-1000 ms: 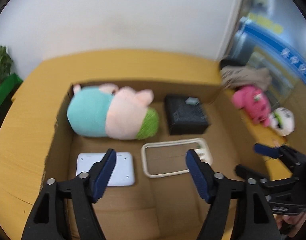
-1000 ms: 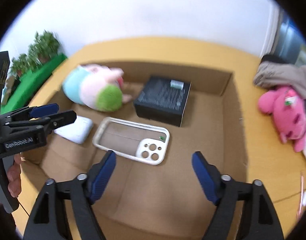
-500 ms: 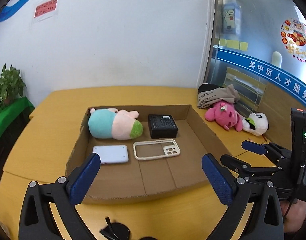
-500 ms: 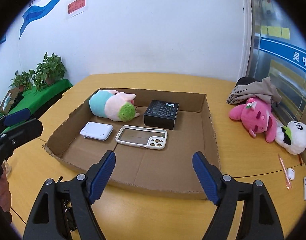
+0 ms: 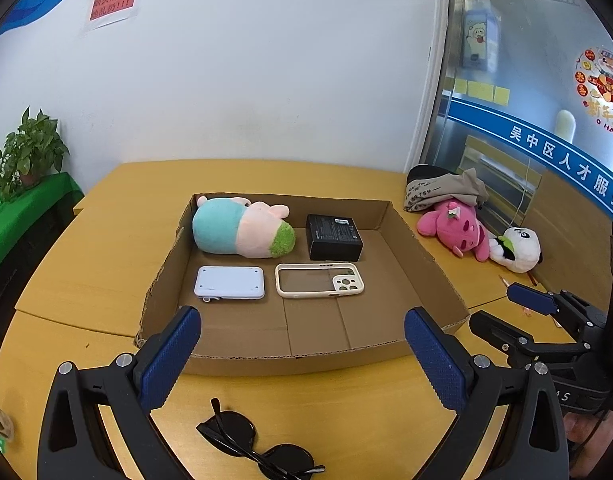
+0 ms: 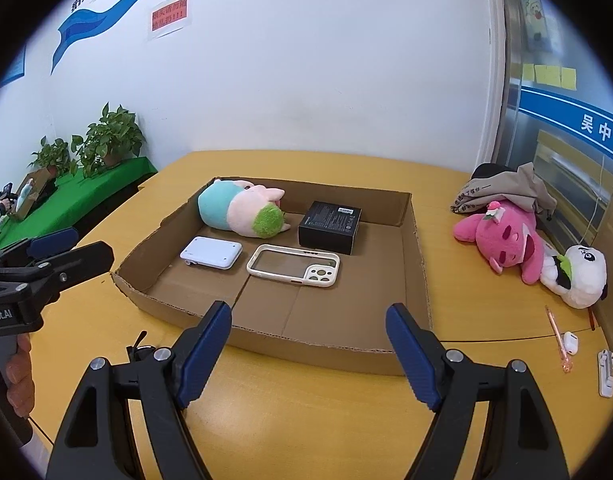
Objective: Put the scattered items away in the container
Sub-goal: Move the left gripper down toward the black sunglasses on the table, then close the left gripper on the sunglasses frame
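A shallow cardboard tray (image 5: pixel 422 256) (image 6: pixel 420 264) lies on the yellow table. Inside it are a teal-and-pink plush (image 5: pixel 242 230) (image 6: pixel 242 208), a black box (image 5: pixel 333 236) (image 6: pixel 330 226), a white flat device (image 5: pixel 229 282) (image 6: pixel 211 253) and a cream phone case (image 5: pixel 319 280) (image 6: pixel 294 266). My left gripper (image 5: pixel 302 350) is open and empty, hanging in front of the tray's near wall. My right gripper (image 6: pixel 308 344) is also open and empty, before the tray's near wall. Black sunglasses (image 5: pixel 258 444) lie on the table under the left gripper.
Right of the tray lie a pink plush (image 5: pixel 454 230) (image 6: pixel 506 236), a panda plush (image 5: pixel 516 250) (image 6: pixel 578 276) and a bundle of cloth (image 5: pixel 442 188) (image 6: pixel 502 188). A pen (image 6: pixel 556 336), an earbud case (image 6: pixel 570 342) and a white clip (image 6: pixel 606 372) sit at the right edge. Potted plants (image 6: pixel 106 136) stand left.
Both grippers have pulled back and up out of the tray to its near side. The left jaws have spread wider. The sunglasses have come into the left view.
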`<state>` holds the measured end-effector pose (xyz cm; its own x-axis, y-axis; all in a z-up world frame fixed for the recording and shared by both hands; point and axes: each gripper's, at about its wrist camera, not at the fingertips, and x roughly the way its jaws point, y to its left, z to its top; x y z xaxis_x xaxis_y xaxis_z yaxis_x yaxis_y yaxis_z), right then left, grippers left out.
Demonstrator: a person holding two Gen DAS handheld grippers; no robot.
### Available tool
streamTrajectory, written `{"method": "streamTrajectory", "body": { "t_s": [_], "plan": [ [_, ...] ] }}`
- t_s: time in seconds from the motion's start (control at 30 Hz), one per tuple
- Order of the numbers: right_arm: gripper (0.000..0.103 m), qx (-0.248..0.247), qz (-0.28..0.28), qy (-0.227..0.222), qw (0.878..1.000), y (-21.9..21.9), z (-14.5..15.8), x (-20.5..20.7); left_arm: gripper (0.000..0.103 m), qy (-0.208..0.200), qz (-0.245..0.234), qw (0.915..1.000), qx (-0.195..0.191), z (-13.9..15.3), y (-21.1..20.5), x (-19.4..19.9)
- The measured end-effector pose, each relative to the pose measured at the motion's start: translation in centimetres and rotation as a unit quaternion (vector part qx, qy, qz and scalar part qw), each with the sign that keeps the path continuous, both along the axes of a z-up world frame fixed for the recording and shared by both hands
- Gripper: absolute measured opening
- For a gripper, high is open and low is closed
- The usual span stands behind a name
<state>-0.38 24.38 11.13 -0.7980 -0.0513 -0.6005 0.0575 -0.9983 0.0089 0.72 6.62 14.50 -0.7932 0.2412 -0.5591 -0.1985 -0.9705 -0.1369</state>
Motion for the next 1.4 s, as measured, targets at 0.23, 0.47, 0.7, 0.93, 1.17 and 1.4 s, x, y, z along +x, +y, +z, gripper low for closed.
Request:
{"method": "streamTrajectory", "body": {
  "t_s": [0.23,0.47,0.7,0.93,1.17,1.4],
  "plan": [
    [0.080,0.002,-0.002,-0.004,1.000,-0.1,-0.4,-0.2,0.103,-0.009,-0.001,1.0000,0.002,-0.6,0.1,-0.5],
    [0.080,-0.005,0.006,-0.023,1.000,-0.3,-1.5,-0.6,0.103,-0.025,0.005,0.9996,0.010,-1.5,-1.0,-1.1],
    [0.080,-0.049,0.164,-0.134,0.976,-5.4,-6.5,-1.6,0.103,-0.127,0.047,0.9906,0.017,-6.7,-5.1,-2.2],
    [0.079,-0.059,0.285,-0.231,0.928,-12.7,-12.9,-2.3,0.103,-0.225,0.065,0.9714,0.042,-11.7,-7.5,-3.2],
    [0.079,-0.036,0.297,-0.251,0.921,-15.3,-16.0,-2.9,0.102,-0.290,0.068,0.9507,0.086,-16.3,-8.7,-3.9],
    [0.077,-0.015,0.298,-0.231,0.926,-15.7,-16.5,-2.3,0.089,-0.302,0.050,0.9455,0.110,-18.0,-8.7,-3.8]
  ]
}}
